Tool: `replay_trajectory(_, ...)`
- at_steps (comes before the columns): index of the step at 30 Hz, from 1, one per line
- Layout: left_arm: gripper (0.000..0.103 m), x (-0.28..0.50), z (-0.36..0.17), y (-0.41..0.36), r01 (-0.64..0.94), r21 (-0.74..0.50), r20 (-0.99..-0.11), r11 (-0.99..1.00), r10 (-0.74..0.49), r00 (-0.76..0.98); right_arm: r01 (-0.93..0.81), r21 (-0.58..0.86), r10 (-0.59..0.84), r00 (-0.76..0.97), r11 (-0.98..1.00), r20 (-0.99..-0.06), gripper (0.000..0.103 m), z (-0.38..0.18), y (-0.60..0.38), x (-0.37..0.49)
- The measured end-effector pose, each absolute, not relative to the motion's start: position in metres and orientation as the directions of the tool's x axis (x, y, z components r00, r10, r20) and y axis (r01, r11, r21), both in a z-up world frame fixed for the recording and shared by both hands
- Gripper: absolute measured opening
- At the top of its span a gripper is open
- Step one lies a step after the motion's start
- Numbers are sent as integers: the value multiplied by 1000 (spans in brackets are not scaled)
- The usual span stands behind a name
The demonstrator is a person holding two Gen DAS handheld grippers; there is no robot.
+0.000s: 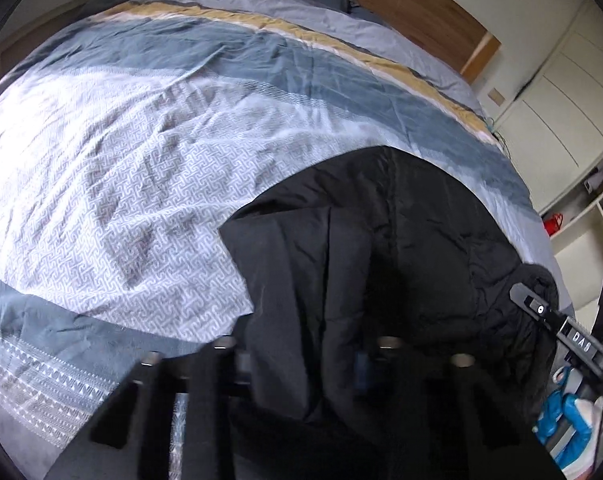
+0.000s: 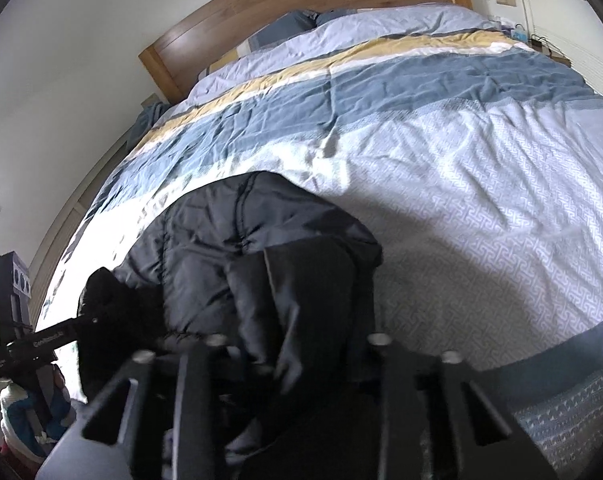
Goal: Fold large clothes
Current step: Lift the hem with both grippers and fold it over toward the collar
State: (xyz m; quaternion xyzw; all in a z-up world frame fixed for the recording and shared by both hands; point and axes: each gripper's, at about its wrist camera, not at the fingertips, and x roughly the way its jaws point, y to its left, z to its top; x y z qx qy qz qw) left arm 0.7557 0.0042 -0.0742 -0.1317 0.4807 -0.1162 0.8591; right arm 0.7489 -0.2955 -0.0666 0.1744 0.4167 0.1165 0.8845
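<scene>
Jaws: left gripper and right gripper both pinching black jacket | jacket on bed

Daylit and fairly bright in both views, yet uneven. Blown out to near white across the pale patterned band of the bedspread, most strongly toward the left of the left wrist view. Washed out again along the bed's left edge in the right wrist view, as from a source on that side. Broad soft shadow over the bedspread to the right of the black jacket. Jacket itself underexposed, folds barely readable. Heavily barrel-distorted, with the headboard bowed and black vignette in the corners. Blurred and out of focus at the bottom, over both tools' near parts.
</scene>
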Motion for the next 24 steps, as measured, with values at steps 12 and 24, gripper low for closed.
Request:
replay_trajectory(12,17,637,-8,13,211,-331,-761,920,-392,517,-219,397,443,609,891,-658,15,12,-298,630)
replay_trajectory(24,17,469,-19,37,309,-303,-689,902,-431,582,-305,432,516,660,849,-546,15,-4,-307,456)
